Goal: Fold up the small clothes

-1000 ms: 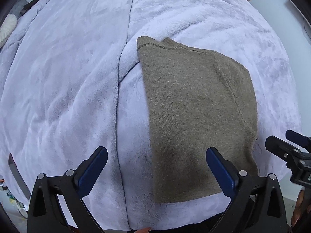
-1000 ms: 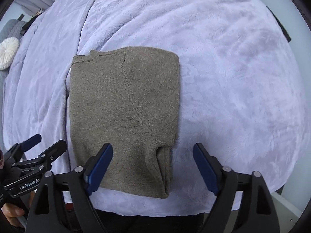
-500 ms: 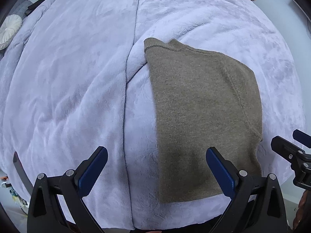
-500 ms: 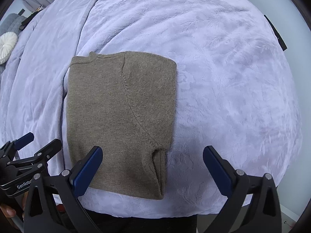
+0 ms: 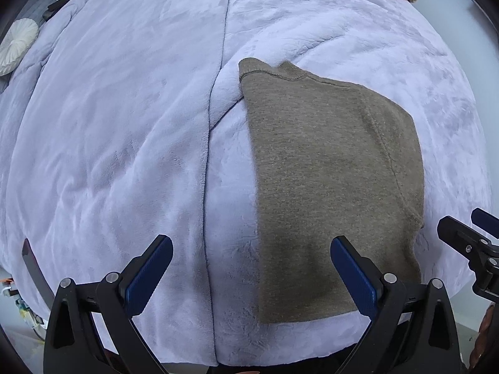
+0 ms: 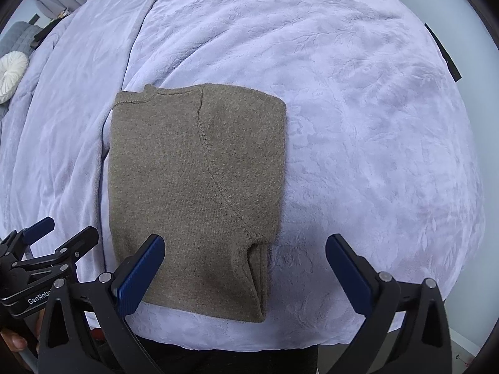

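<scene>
- Folded olive sweater [image 6: 196, 193] lies flat on the lavender blanket [image 6: 358, 124].
- Left gripper [image 5: 249, 275]: fingers spread, right finger over sweater's near edge, holding nothing.
- Right gripper [image 6: 244, 272]: fingers spread, straddling sweater's near right corner, holding nothing.

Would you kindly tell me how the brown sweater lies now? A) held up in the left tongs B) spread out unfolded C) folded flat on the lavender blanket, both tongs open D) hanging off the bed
C: the brown sweater lies as a folded rectangle on the lavender blanket, with the left tongs and right tongs open and gripping nothing.
</scene>
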`<state>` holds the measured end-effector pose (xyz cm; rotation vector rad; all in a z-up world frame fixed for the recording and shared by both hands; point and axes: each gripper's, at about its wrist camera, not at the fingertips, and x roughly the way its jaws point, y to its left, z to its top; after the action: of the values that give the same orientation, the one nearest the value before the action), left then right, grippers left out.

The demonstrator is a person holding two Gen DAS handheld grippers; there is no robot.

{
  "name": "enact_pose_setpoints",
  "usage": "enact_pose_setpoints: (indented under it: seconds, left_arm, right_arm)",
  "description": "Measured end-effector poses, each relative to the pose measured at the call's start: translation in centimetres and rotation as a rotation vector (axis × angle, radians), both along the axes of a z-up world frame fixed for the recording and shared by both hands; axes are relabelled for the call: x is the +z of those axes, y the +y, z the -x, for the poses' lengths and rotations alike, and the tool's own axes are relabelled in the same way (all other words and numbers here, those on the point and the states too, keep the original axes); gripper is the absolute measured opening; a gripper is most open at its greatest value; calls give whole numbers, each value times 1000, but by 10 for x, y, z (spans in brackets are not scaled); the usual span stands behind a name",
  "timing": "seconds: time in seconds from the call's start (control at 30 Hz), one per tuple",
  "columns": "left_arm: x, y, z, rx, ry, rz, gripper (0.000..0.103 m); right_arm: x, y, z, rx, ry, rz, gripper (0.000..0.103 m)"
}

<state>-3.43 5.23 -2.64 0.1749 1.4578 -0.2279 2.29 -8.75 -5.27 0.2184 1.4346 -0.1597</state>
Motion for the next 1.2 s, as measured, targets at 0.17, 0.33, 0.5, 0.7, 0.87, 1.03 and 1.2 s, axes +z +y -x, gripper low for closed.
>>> enact_pose_setpoints:
  seconds: [0.17,0.33,0.5,0.7,0.87,1.03,1.2]
  left_arm:
    - [0,0,0,0,0,-1,101]
    - [0,0,0,1,0,0,101]
    - [0,0,0,2,1,-1,101]
    - [0,0,0,-1,2,-3,101]
    - [-2,3,-1,1,6,-7,101]
    - [-3,4,0,-2,8,-8,101]
    - [-3,3,0,-9,7,-9,101]
  right_arm:
    - [0,0,-2,2,2,1,103]
    - [0,0,-3,4,3,-1,103]
    - [0,0,-3,4,5,-2,103]
    - [-1,0,-3,4,5,-1,103]
    - [-1,1,-2,6,4,-2,103]
    - [0,2,0,1,-2,-1,103]
    - [0,1,-2,2,1,-7,103]
